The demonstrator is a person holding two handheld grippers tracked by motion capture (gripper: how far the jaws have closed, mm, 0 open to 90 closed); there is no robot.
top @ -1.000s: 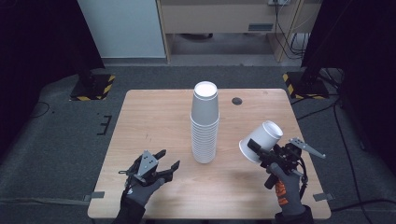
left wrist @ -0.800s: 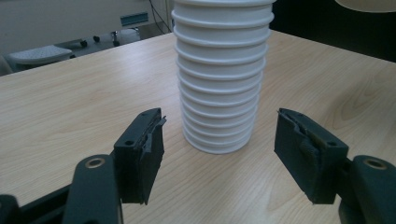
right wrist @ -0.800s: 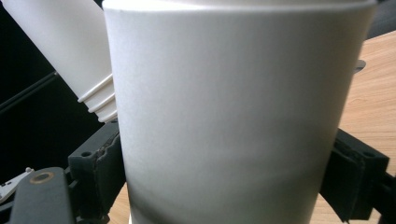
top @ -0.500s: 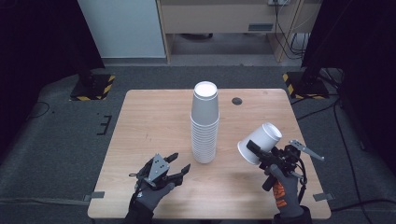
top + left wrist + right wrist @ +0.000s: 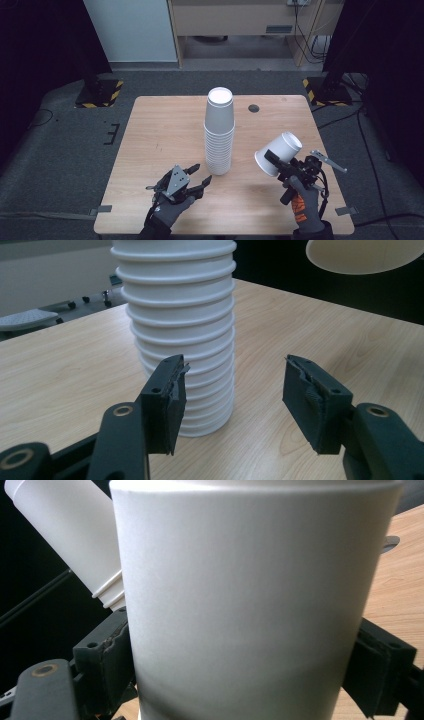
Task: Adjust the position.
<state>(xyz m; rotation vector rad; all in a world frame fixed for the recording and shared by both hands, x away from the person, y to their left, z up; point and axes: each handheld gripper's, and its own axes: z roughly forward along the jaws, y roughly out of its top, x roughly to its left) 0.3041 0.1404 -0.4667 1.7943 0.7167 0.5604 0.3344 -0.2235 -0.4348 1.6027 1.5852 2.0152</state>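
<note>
Overhead, high view: tall cup stack (image 5: 219, 132) stands upright mid-bench (image 5: 160, 125); left claw (image 5: 196, 181) lies low, just beside the stack's foot, jaws apart and empty; right claw (image 5: 276, 161) grips a single cup (image 5: 278, 153) tilted in the air, well right of the stack
Left claw view: jaws spread wide, holding nothing, aimed at the stack's (image 5: 181, 335) lowest rims, which lie straight ahead and close; stack axis vertical
Right claw view: jaws clamp the cup's (image 5: 250, 605) wall from both sides; stack (image 5: 65, 535) lies off to the upper left
Likely nearer hand: left
</note>
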